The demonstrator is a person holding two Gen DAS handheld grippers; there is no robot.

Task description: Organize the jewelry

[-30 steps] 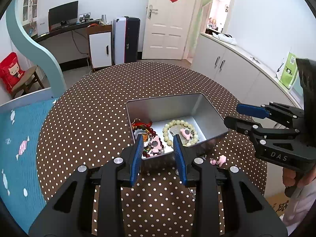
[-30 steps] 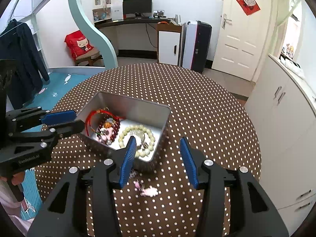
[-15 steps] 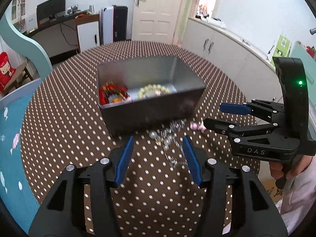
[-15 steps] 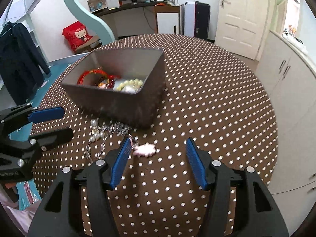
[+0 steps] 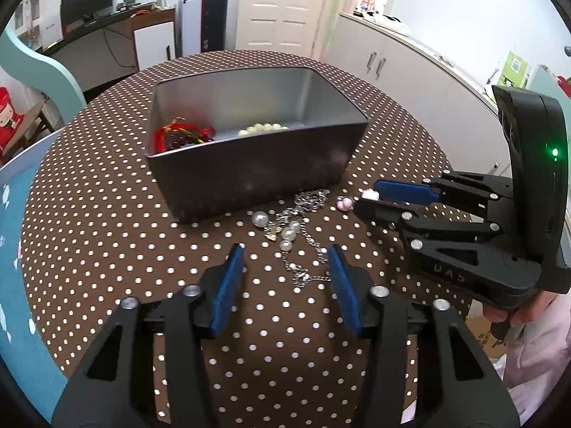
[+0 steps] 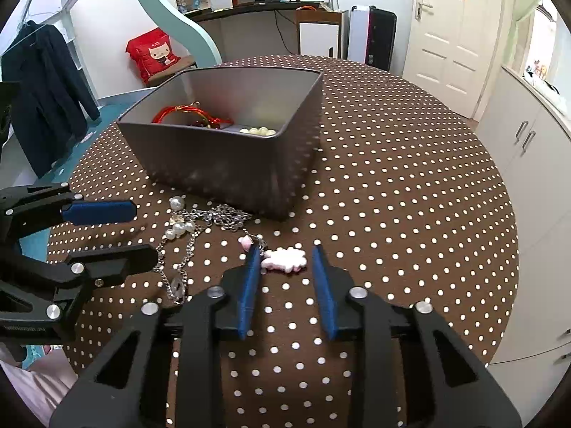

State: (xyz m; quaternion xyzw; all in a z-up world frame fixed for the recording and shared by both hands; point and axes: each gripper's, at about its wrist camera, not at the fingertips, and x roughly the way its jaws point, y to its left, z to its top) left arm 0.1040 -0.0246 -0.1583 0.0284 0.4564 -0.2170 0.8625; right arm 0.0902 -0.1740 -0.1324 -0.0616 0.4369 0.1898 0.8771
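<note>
On the dotted desk (image 6: 392,178), both tools have dropped low in the last second; the metal tin (image 6: 221,164), viewed from above a moment ago, now sits at twelve o'clock. The right tool (image 6: 285,267) spreads around the pink charm (image 6: 285,259); the left tool (image 5: 285,271) gapes empty over the pearl chain (image 5: 289,228). Pickup looks imminent.

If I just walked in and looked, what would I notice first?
Probably the big metal tin in the middle of the polka-dot table, with red cords and pale beads peeking out. In front of it lie a silver chain with pearls and a pink charm, with an open hand-held gripper hovering at each.
</note>
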